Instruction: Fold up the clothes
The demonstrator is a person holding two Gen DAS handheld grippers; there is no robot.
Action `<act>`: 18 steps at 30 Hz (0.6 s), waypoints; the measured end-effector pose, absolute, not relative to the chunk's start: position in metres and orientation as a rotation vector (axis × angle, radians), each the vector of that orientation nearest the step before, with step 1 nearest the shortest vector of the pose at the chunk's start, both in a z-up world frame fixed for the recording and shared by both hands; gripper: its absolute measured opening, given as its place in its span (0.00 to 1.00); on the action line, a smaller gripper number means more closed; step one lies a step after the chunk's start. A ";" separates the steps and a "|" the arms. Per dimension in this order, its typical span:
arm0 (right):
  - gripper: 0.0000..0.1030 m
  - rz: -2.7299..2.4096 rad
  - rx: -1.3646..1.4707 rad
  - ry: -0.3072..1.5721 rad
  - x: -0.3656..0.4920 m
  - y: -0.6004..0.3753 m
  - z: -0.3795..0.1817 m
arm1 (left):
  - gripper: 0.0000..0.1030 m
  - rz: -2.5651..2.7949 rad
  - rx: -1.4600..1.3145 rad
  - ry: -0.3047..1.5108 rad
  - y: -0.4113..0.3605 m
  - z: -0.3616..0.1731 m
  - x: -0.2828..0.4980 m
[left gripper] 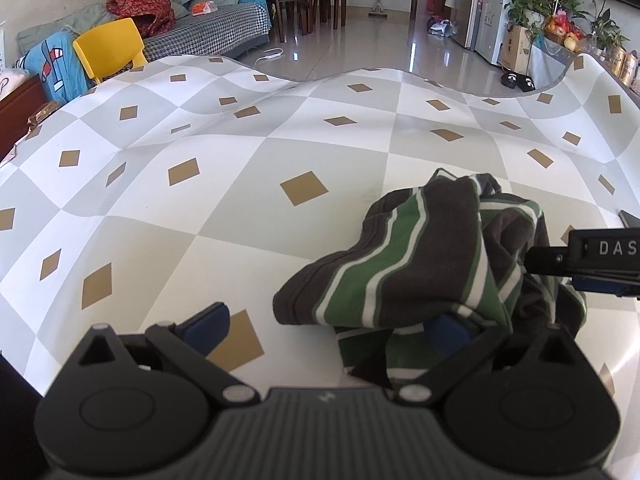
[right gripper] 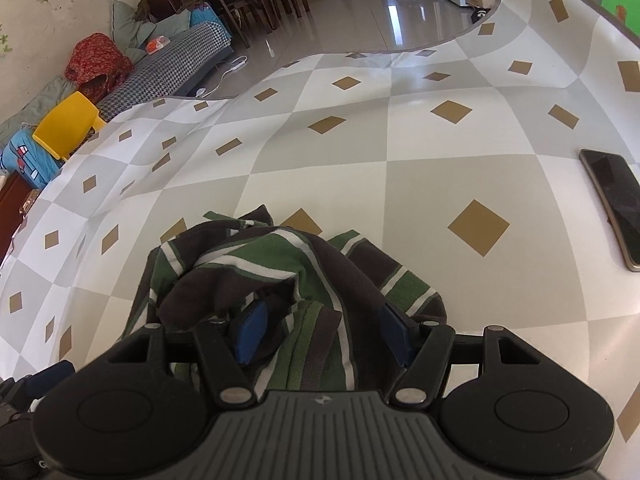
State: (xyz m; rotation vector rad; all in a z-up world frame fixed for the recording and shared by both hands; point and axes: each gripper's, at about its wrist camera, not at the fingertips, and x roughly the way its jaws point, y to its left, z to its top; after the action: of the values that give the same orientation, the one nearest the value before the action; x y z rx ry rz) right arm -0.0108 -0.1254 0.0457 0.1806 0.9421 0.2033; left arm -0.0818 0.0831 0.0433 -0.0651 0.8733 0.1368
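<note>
A crumpled green-and-brown striped garment (left gripper: 420, 264) is being found bunched on the checkered worktop (left gripper: 200, 184), draped over the right finger of the wide-open left gripper (left gripper: 326, 326) and lying between the widely spread, non-pressing pads of the right gripper (right gripper: 324, 330), a phone (right gripper: 614, 200) lying well apart.

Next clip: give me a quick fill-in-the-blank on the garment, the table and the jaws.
1. The crumpled garment has brown, white and ___ stripes.
2. The dark phone lies flat on the ___ side of the right wrist view.
3. The plastic chair past the table is ___.
4. The left gripper has its jaws standing ___.

Missing words: green; right; yellow; open
</note>
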 end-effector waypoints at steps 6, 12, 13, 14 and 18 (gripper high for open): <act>0.61 0.166 0.209 0.945 -0.017 -0.148 0.048 | 1.00 0.104 -0.093 0.882 0.073 0.053 -0.091; 0.61 0.113 0.266 0.986 -0.014 -0.166 0.038 | 1.00 0.067 -0.106 0.879 0.063 0.060 -0.098; 0.61 0.107 0.267 0.992 -0.013 -0.166 0.036 | 1.00 0.056 -0.109 0.877 0.061 0.062 -0.099; 0.61 0.100 0.269 0.998 -0.012 -0.167 0.034 | 1.00 0.049 -0.112 0.878 0.060 0.062 -0.098; 0.61 0.084 0.255 1.014 -0.010 -0.166 0.029 | 1.00 0.040 -0.116 0.895 0.052 0.060 -0.094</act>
State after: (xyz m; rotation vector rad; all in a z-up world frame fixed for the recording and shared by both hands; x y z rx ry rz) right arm -0.0099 -0.1663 0.0286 0.2552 1.0144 0.0835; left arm -0.0940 0.0518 0.0596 -0.1161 0.8955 0.0395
